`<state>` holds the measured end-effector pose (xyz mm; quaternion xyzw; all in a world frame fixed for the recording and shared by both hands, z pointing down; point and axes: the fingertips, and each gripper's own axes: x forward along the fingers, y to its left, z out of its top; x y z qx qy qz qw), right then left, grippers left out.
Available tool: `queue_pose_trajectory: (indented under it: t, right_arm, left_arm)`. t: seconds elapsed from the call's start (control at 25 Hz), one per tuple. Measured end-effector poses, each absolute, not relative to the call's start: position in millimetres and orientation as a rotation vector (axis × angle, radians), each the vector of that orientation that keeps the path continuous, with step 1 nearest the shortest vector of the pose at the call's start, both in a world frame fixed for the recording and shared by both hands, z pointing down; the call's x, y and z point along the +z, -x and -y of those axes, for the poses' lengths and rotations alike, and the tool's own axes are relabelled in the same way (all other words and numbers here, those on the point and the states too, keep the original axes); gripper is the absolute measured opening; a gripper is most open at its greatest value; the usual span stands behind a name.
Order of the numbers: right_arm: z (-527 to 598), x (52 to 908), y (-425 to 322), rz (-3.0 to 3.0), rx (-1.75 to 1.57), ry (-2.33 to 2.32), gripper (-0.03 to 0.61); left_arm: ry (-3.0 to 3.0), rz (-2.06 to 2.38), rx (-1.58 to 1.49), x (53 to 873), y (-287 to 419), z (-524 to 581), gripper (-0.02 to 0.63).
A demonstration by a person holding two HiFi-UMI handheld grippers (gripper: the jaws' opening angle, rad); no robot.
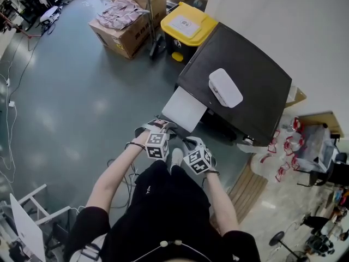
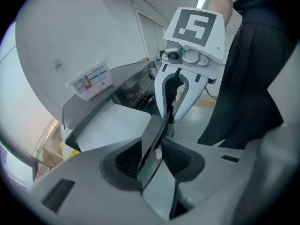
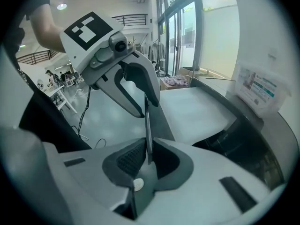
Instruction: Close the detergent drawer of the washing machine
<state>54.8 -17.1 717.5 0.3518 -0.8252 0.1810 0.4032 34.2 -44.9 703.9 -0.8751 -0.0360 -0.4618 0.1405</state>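
Observation:
The washing machine has a dark top, and its white detergent drawer sticks out toward me. Both grippers meet at the drawer's near edge. My left gripper is shut on the drawer's thin dark front panel, which runs slantwise between its pads. My right gripper is shut on the same panel, seen edge-on between its pads. Each gripper shows in the other's view, facing it: the right gripper and the left gripper. The drawer's white surface stretches beyond them.
A white lidded tub lies on the machine's top. Behind the machine stand a yellow-lidded bin and a cardboard box with clothes. A wooden board and a bag of red-and-white items sit at the right.

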Motion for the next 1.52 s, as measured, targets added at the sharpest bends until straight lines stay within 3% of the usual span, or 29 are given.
queue_pose_trajectory:
  t: [0.48, 1.0, 1.52]
  right_arm:
    - [18, 706, -64, 2.097, 0.456, -0.852, 0.048]
    - [21, 702, -71, 2.127, 0.480, -0.831, 0.046]
    - [31, 701, -78, 2.132, 0.511, -0.875, 0.048]
  left_arm:
    - [2.569, 0.021, -1.302, 690, -41, 47, 0.123]
    - [2.830, -0.452, -1.178, 652, -17, 88, 0.102]
    - [3.020, -0.585, -1.280, 698, 0, 73, 0.072]
